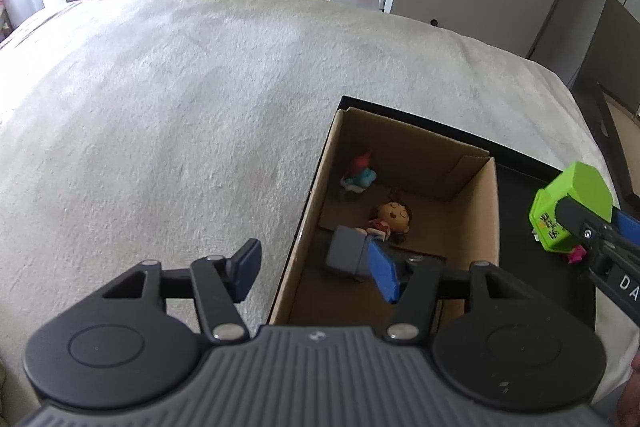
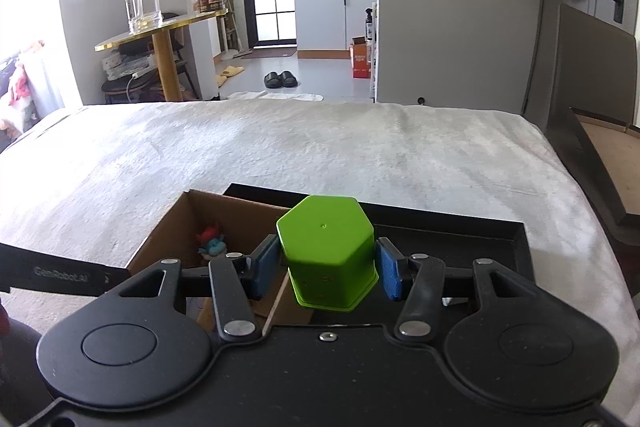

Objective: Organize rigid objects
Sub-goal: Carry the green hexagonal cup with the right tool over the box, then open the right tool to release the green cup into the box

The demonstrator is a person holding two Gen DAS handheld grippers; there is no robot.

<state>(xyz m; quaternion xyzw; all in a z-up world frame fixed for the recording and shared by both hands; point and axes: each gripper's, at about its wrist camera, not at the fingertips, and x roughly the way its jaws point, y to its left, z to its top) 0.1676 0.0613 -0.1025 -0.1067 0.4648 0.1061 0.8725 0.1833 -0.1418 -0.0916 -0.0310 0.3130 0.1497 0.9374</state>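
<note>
I'm working over a bed covered with a white, nubbly blanket [image 1: 168, 115], whose far edge curves off toward the room's grey floor. Near its right side a flat black tray [image 2: 452, 231] lies directly on the blanket, and an open brown cardboard box [image 1: 476, 227] sits at the tray's left end, its left wall running along the tray's left edge. The broad stretch of blanket to the left of the tray carries only its own soft creases.
</note>
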